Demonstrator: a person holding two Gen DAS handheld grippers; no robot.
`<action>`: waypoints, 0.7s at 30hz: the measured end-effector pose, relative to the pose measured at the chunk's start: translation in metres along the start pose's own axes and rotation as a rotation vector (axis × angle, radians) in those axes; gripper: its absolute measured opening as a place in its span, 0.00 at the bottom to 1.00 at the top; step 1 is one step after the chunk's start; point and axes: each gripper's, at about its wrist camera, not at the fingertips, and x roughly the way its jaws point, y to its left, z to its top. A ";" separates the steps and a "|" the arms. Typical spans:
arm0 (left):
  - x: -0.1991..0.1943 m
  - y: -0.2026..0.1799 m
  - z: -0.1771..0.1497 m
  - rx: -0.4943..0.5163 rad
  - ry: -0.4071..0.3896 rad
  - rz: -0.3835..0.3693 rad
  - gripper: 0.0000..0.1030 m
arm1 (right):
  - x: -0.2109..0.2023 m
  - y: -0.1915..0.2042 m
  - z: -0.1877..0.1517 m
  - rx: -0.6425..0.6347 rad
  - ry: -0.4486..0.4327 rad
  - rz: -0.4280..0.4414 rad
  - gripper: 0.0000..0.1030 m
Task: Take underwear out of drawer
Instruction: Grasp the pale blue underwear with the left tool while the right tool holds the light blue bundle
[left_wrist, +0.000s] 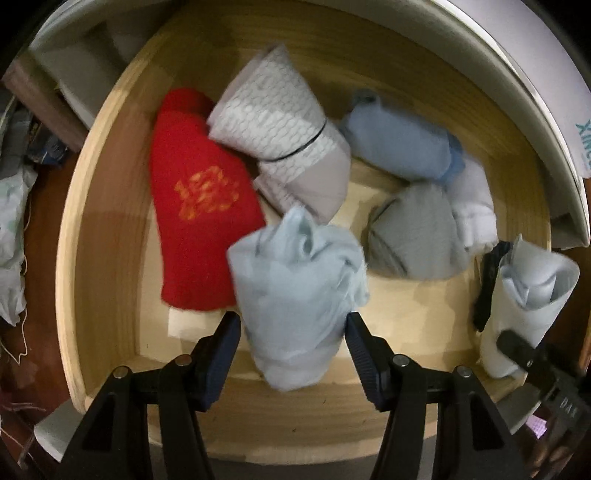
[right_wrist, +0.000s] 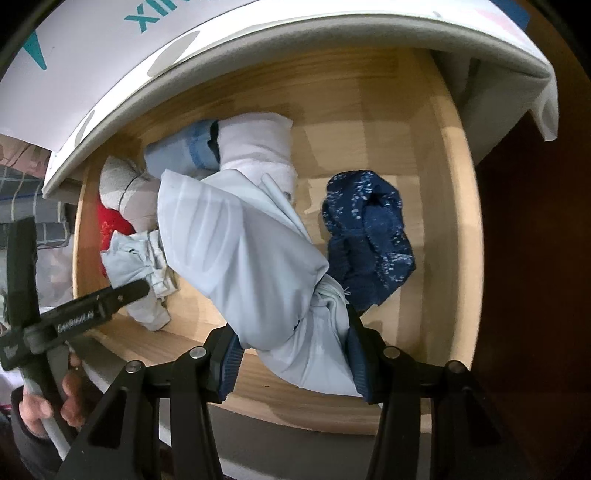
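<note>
The wooden drawer (left_wrist: 110, 236) is pulled open and holds several rolled garments. My left gripper (left_wrist: 293, 325) is shut on a crumpled pale blue underwear piece (left_wrist: 299, 280) and holds it above the drawer floor. My right gripper (right_wrist: 293, 347) is shut on a longer pale blue rolled garment (right_wrist: 243, 251), which also shows at the right edge of the left wrist view (left_wrist: 528, 295). The left gripper and its piece (right_wrist: 129, 266) show at the left of the right wrist view.
In the drawer lie a red roll (left_wrist: 199, 206), a grey-white patterned roll (left_wrist: 284, 129), a light blue roll (left_wrist: 399, 144), a grey roll (left_wrist: 417, 236), a white roll (right_wrist: 258, 147) and dark blue speckled underwear (right_wrist: 369, 229). The white cabinet top (right_wrist: 258, 40) overhangs the drawer's back.
</note>
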 end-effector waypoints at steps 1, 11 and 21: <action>0.002 -0.002 0.003 0.003 0.005 0.004 0.58 | 0.002 0.002 0.000 0.001 0.003 0.002 0.45; 0.007 -0.019 0.011 0.018 -0.014 0.010 0.38 | 0.008 0.005 0.000 -0.005 0.015 -0.003 0.46; -0.015 -0.028 -0.008 0.089 -0.077 0.026 0.33 | 0.007 0.004 0.001 0.009 0.008 -0.030 0.46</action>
